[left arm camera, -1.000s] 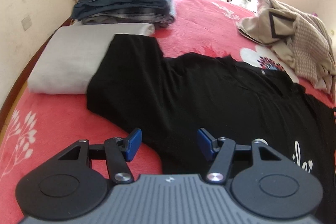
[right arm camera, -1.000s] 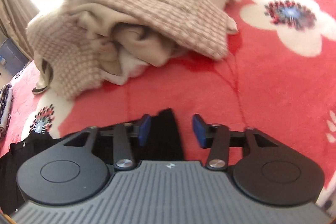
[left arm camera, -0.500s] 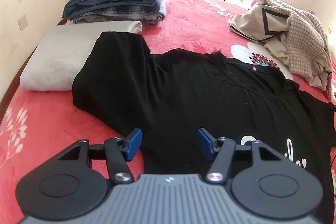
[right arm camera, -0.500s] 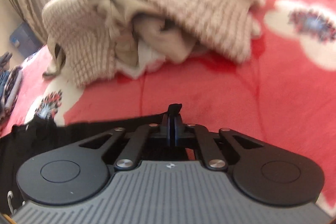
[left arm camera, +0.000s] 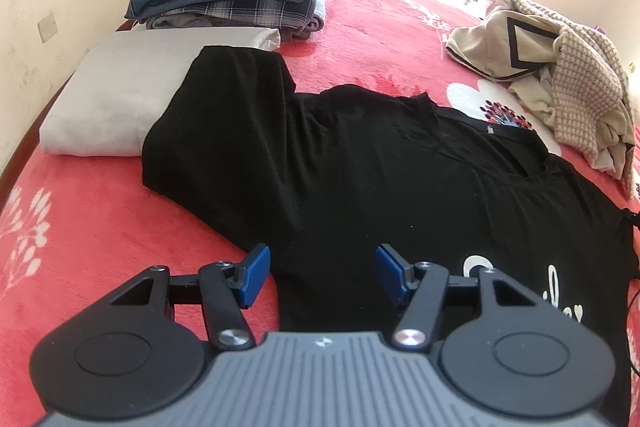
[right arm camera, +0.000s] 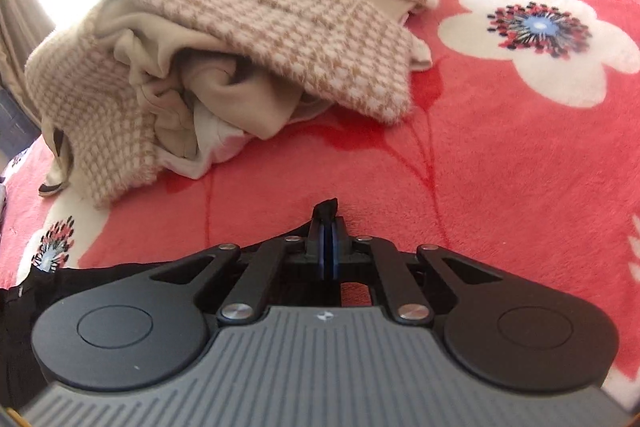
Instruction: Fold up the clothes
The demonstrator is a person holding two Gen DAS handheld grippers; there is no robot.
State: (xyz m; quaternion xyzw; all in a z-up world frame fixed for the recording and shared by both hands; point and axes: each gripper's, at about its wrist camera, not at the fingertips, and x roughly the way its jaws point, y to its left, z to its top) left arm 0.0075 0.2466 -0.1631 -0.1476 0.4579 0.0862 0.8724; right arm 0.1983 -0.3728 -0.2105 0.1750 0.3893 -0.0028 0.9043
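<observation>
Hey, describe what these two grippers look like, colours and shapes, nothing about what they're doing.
The left gripper and right gripper look alike: a grey ribbed body with a small logo, two round black discs at the sides, black linkage arms with silver rivets, and blue ribbed pads on the fingers. No cables or sleeves show.

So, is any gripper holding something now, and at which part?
The right gripper is shut on the black T-shirt, pinching a small tip of its edge fabric. The left gripper is open over the shirt and holds nothing.
</observation>
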